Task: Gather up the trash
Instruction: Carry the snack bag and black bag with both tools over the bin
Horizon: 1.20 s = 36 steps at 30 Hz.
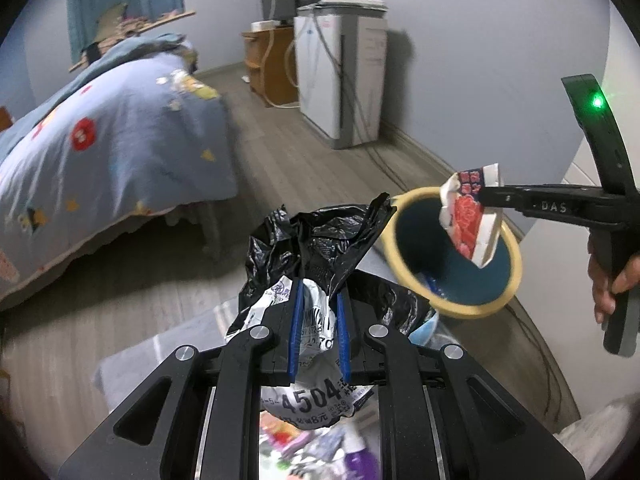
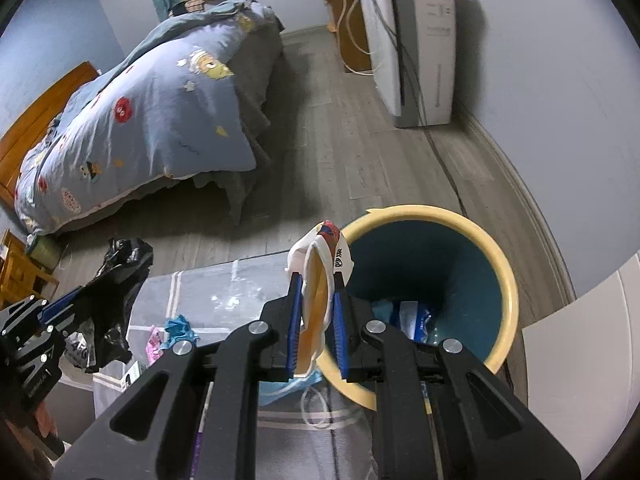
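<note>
My left gripper (image 1: 319, 300) is shut on a black plastic bag (image 1: 320, 240) with a printed label, held above the glass table; it also shows in the right wrist view (image 2: 116, 280). My right gripper (image 2: 317, 296) is shut on a crumpled red-and-white snack wrapper (image 2: 324, 256), held at the near left rim of the teal bin with a cream rim (image 2: 432, 216). In the left wrist view the wrapper (image 1: 470, 216) hangs over the bin's mouth (image 1: 448, 308). Blue and white trash lies at the bin's bottom (image 2: 412, 316).
A glass table (image 2: 224, 292) below holds small scraps, among them a blue one (image 2: 180, 330) and a pink one (image 2: 154, 346), and a blue face mask (image 2: 288, 390). A bed with a blue quilt (image 2: 160, 108) stands left. A white appliance (image 2: 416, 52) stands by the wall.
</note>
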Tool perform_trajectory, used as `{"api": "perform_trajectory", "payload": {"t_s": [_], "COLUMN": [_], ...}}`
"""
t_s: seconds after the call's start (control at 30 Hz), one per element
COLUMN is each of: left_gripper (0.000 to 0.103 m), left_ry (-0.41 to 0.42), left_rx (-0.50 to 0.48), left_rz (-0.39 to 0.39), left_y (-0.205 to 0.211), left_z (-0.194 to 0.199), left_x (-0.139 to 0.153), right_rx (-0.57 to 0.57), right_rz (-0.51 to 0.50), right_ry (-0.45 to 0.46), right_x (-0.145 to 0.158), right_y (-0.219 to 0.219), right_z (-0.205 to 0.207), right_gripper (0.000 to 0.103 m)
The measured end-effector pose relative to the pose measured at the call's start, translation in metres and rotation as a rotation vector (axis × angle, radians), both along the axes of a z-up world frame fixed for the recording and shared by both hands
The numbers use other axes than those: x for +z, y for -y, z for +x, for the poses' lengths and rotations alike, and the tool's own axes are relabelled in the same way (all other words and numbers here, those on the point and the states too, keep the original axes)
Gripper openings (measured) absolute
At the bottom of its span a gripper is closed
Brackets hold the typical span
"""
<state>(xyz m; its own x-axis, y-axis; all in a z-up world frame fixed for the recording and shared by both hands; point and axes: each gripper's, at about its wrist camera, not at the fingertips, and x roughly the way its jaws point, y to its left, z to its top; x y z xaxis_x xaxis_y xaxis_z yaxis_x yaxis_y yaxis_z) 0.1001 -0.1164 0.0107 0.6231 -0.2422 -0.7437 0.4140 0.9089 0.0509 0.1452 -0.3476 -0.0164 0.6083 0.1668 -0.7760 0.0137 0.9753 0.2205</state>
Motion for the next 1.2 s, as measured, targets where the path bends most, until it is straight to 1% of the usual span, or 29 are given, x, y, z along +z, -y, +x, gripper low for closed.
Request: {"api": "perform_trajectory", "payload": {"t_s": [0.2, 0.27, 0.47, 0.6, 0.7, 0.8, 0.87, 0.97, 1.07, 1.2], "left_gripper": [0.016, 0.016, 0.016, 0.016, 0.016, 0.016, 0.016, 0.016, 0.016, 0.016], "left_ry": [-0.006, -0.005, -0.028, -0.025, -0.032, -0.038, -0.048, -0.059, -0.066, -0.073], "left_rx": [-0.042, -0.055, -0.067, -0.084, -0.101, -0.113, -0.122, -0.141, -0.163, -0.206], "left_rz": [0.000, 0.006, -0.004, -0.004, -0.013, -0.047, -0.067, -0.068, -0.065, -0.069], "left_y": [0.037, 0.046, 0.066, 0.075, 0.086, 0.096, 0.105, 0.119, 0.134, 0.154], "left_z": [0.010, 0.013, 0.025, 0.033, 0.041, 0.051, 0.058, 0.067, 0.075, 0.077], "left_x": [-0.002, -0.004, -0.014, -0.017, -0.020, -0.023, -0.028, -0.037, -0.047, -0.059], "right_rx": [-0.046, -0.067, -0.127, -0.161, -0.192, -0.231, -0.262, -0.295, -0.297, -0.312], "right_rz": [0.017, 0.037, 0.074, 0.099, 0.098, 0.109, 0.124, 0.141, 0.141, 0.144], "right_ry": [-0.011, -0.024, -0.076, -0.073, -0.069, -0.081, -0.098, -0.125, -0.125, -0.125], "right_x": [-0.007, -0.014, -0.038, -0.048, -0.057, -0.068, -0.077, -0.088, -0.088, -0.090], "right_y": [0.023, 0.032, 0.059, 0.073, 0.085, 0.099, 0.108, 0.119, 0.119, 0.122], "right_z": [0.002, 0.004, 0.008, 0.008, 0.007, 0.007, 0.006, 0.004, 0.006, 0.008], "right_gripper": [0.014, 0.014, 0.014, 0.014, 0.014, 0.014, 0.014, 0.014, 0.014, 0.014]}}
